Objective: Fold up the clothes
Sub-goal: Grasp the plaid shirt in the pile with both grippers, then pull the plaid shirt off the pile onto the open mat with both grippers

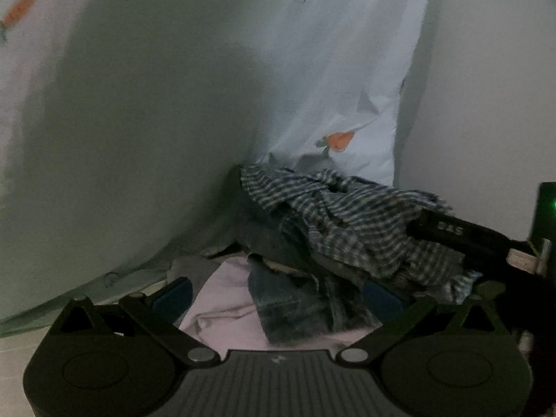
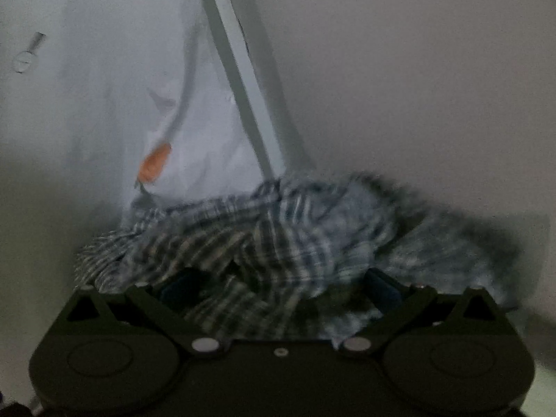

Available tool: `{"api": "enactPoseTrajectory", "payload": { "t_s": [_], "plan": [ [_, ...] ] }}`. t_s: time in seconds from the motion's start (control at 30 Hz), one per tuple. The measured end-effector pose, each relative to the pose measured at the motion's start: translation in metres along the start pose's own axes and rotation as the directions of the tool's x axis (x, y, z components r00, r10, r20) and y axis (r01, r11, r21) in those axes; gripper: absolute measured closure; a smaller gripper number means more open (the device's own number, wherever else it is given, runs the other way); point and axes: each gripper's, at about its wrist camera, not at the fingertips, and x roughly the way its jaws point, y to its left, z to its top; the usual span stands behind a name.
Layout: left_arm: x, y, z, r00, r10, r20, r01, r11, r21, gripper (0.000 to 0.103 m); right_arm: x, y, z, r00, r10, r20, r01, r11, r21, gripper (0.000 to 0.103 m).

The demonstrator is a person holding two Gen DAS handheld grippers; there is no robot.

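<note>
A crumpled blue-and-white checked garment point(image 1: 351, 219) lies on a heap of clothes with a denim piece point(image 1: 292, 305) and a pale pink cloth point(image 1: 226, 309) under it. My left gripper point(image 1: 278, 295) is open, its blue-padded fingers point(image 1: 173, 295) spread over the pink cloth and denim, holding nothing. In the right wrist view the checked garment point(image 2: 278, 243) is blurred and bunched over my right gripper point(image 2: 278, 288). Its jaws stand wide open with the fabric draped between and over the fingers point(image 2: 382, 288). The other gripper's black body point(image 1: 486, 243) pokes into the garment at the right.
A white sheet with orange carrot prints point(image 1: 338, 140) hangs behind the heap, also in the right wrist view point(image 2: 154, 163). A plain pale wall point(image 2: 417, 87) lies to the right. A pale surface point(image 1: 14, 365) shows at lower left.
</note>
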Motion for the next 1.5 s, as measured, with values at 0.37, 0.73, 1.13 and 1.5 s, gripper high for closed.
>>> {"api": "enactPoseTrajectory", "payload": {
  "t_s": [0.37,0.73,1.13,1.5],
  "plan": [
    [-0.010,0.009,-0.011,1.000,-0.015,-0.013,0.014,0.997,-0.071,0.000,-0.070,0.006,-0.030,0.992,0.094,0.087,-0.088,0.994,-0.071,0.097],
    [-0.123,0.030,-0.047,0.997,0.023,0.078,-0.012,0.990,-0.144,0.000,-0.205,0.024,-0.087,0.980,0.186,0.075,-0.171,0.971,-0.166,0.099],
    [-0.263,0.110,-0.153,0.983,0.176,0.058,-0.158,0.959,-0.237,0.000,-0.296,0.105,-0.198,0.921,0.363,-0.140,-0.388,0.864,-0.320,0.099],
    [-0.315,0.187,-0.229,0.949,0.308,-0.066,-0.311,0.883,-0.351,0.000,-0.330,0.158,-0.302,0.799,0.347,-0.491,-0.541,0.772,-0.334,0.072]
  ]
}}
